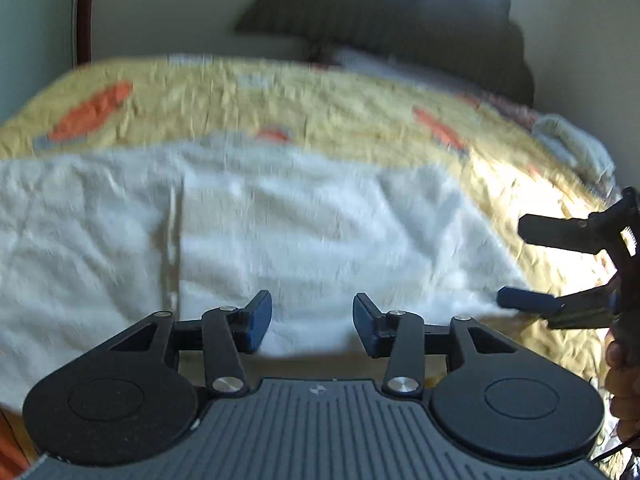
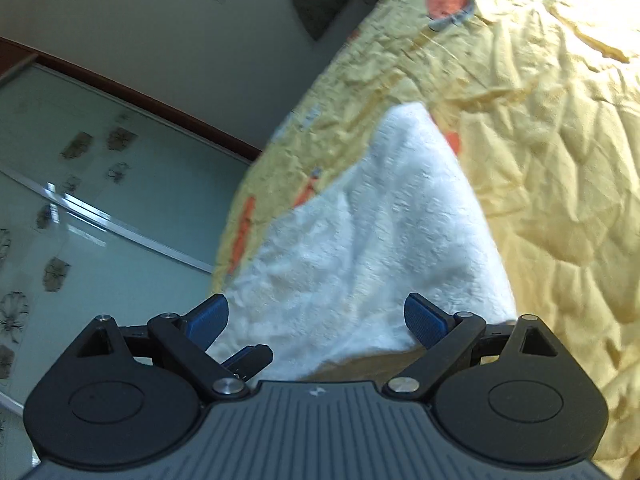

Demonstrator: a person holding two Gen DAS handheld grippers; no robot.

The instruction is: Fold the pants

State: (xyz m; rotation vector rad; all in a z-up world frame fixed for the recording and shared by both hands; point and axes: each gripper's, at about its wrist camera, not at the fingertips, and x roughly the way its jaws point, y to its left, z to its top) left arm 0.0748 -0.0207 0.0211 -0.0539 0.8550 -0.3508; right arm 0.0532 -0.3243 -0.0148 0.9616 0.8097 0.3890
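The white fluffy pants [image 1: 280, 220] lie spread flat on a yellow bedspread [image 1: 320, 96], with a lengthwise fold line left of centre. My left gripper [image 1: 311, 320] hovers over their near edge, open, with nothing between its blue pads. At the right edge of that view my right gripper [image 1: 515, 262] stands open beside the corner of the pants. In the right wrist view the pants [image 2: 368, 240] run away from me as a tapering white strip. My right gripper [image 2: 316, 316] is wide open over their near end, gripping nothing. One left fingertip [image 2: 248, 360] shows below.
The bedspread [image 2: 560, 160] is crumpled, with orange patches. A dark pillow [image 1: 400, 12] lies at the far side against the wall, and a pale cloth [image 1: 572, 140] at the right. A glass-fronted wardrobe [image 2: 100, 200] stands beyond the bed's edge. A hand [image 1: 624, 392] holds the right gripper.
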